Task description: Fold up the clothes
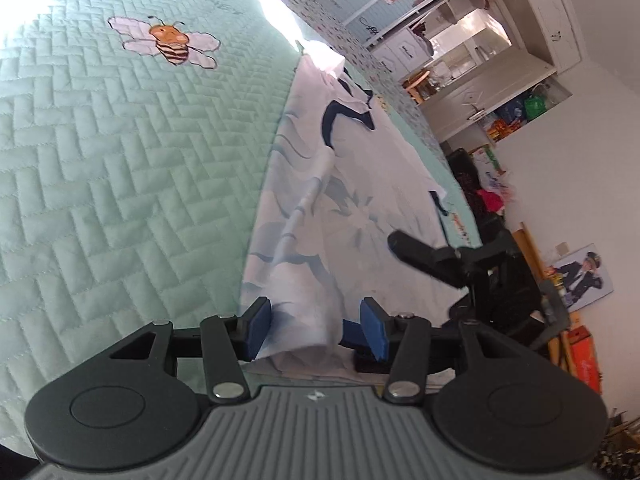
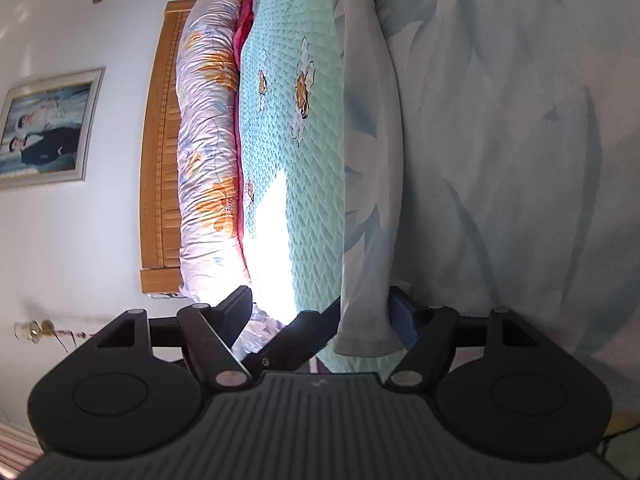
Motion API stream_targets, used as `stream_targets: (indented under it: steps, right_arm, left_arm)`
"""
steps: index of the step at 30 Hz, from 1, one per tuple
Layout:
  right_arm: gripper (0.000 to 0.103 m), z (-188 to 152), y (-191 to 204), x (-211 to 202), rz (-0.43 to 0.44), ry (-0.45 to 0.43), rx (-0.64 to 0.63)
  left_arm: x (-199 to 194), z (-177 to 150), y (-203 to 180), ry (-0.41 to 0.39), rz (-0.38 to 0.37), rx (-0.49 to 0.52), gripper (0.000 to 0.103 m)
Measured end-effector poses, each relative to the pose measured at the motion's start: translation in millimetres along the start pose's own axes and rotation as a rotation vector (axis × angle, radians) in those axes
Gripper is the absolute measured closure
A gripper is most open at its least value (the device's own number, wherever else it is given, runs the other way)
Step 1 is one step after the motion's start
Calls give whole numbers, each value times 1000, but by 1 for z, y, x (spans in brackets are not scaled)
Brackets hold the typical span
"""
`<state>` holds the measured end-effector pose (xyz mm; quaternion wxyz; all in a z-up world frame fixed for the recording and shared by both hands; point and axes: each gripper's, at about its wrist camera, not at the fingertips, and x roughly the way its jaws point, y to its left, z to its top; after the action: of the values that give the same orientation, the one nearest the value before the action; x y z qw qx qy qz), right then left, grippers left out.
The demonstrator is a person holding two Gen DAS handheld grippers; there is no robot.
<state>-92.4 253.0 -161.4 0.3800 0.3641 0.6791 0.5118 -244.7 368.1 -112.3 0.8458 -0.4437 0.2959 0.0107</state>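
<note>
A white garment (image 1: 352, 184) with pale blue flowers and navy trim lies spread on the mint quilted bedspread (image 1: 132, 168). A raised fold of it runs between the blue pads (image 1: 258, 328) of my left gripper (image 1: 316, 330), which stand apart from the cloth, so it is open. A black finger (image 1: 416, 254) of my right gripper rests over the garment's right side. In the right wrist view the garment (image 2: 500, 140) fills the right half. Its folded edge (image 2: 366, 240) lies inside my wide-open right gripper (image 2: 320, 312), beside the right pad. A black part (image 2: 296, 340), seemingly of the other gripper, also sits between the fingers.
An embroidered bee (image 1: 170, 42) marks the bedspread. A rolled floral duvet (image 2: 208, 140) and a wooden headboard (image 2: 160, 152) line the bed's far end, below a framed photo (image 2: 48, 128). White cupboards (image 1: 480, 48) and floor clutter (image 1: 504, 184) stand beyond the bed.
</note>
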Motion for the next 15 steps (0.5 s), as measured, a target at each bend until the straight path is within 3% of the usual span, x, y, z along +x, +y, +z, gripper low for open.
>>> stream_targets:
  steps: [3, 4, 6, 9, 12, 15]
  right_arm:
    - [28, 0, -6, -18, 249, -18, 165]
    - [26, 0, -5, -31, 270, -45, 154]
    - [20, 3, -7, -49, 234, -84, 135]
    - [20, 6, -15, -61, 143, -115, 125]
    - [20, 7, -12, -49, 21, -109, 54]
    - [20, 2, 0, -30, -68, -85, -22]
  left_arm:
    - [-9, 2, -8, 17, -201, -32, 48]
    - [-12, 2, -12, 10, -222, -26, 46]
    - [-15, 2, -11, -12, -213, -35, 42]
    - [-14, 2, -4, -20, -124, -66, 42]
    - [-21, -2, -13, -51, -19, 11, 42]
    - [-17, -9, -44, -50, 163, 235, 42]
